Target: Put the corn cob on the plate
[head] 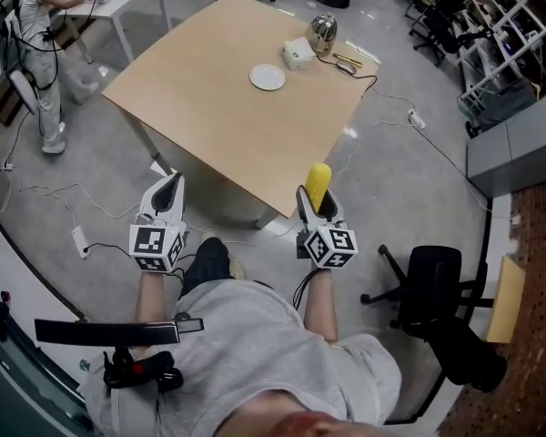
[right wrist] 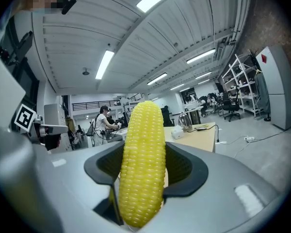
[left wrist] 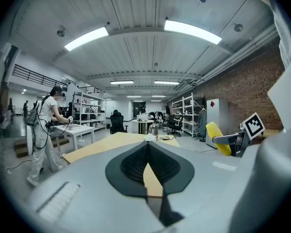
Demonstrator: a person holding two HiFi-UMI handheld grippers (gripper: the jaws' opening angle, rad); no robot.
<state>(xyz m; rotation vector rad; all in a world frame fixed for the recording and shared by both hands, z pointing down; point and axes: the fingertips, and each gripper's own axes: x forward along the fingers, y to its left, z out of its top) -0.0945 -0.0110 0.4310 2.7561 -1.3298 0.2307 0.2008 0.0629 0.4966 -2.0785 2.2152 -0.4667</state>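
My right gripper [head: 313,200] is shut on a yellow corn cob [head: 318,184] that stands upright between its jaws, held in the air short of the table's near corner. In the right gripper view the corn cob [right wrist: 143,149] fills the space between the dark pads of the right gripper [right wrist: 145,171]. A small white plate [head: 267,77] lies far off on the wooden table [head: 218,107]. To the left, my left gripper [head: 170,194] is shut with nothing in it, its pads meeting at the tips in the left gripper view [left wrist: 148,152]. From there the corn cob [left wrist: 217,137] shows at the right.
A white box [head: 298,54], a shiny metal kettle [head: 323,33] and cables sit at the table's far end. A black office chair [head: 444,303] stands at my right. Power strips and cords lie on the floor. A person [head: 38,48] works at a white desk, far left.
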